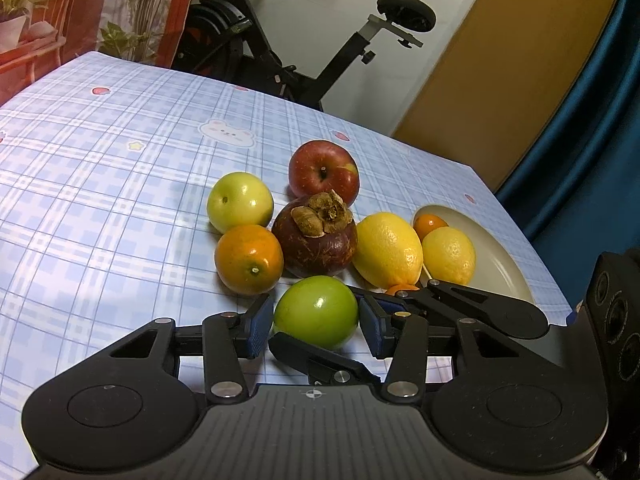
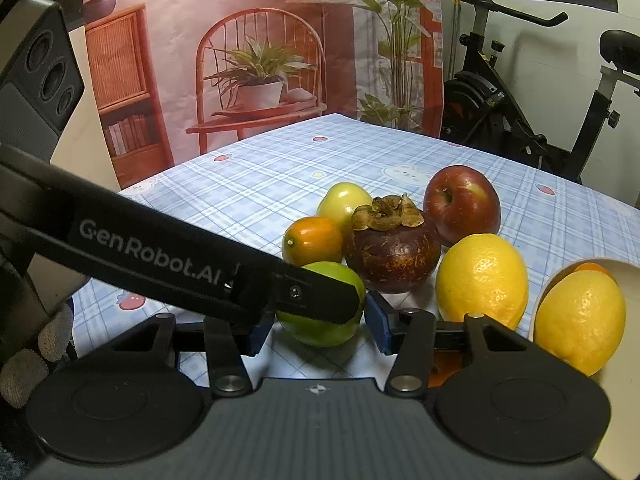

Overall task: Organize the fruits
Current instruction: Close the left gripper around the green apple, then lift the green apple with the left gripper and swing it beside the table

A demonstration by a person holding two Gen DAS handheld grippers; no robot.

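Jaws of the left gripper point(image 1: 316, 322) stand narrowed around a green fruit point(image 1: 316, 312); the left pad meets its skin, the right pad sits just beside it. The right gripper point(image 2: 318, 326) brackets the same fruit from another angle, its right pad just clear, its left pad hidden behind the other gripper's finger, so a grip cannot be confirmed. Beyond lie an orange point(image 1: 248, 258), a mangosteen point(image 1: 316, 236), a lemon point(image 1: 388, 250), a yellow-green fruit point(image 1: 240, 202) and a red apple point(image 1: 323, 172) on the checked tablecloth point(image 1: 100, 160). A second lemon point(image 1: 449, 255) rests on a white plate point(image 1: 500, 268).
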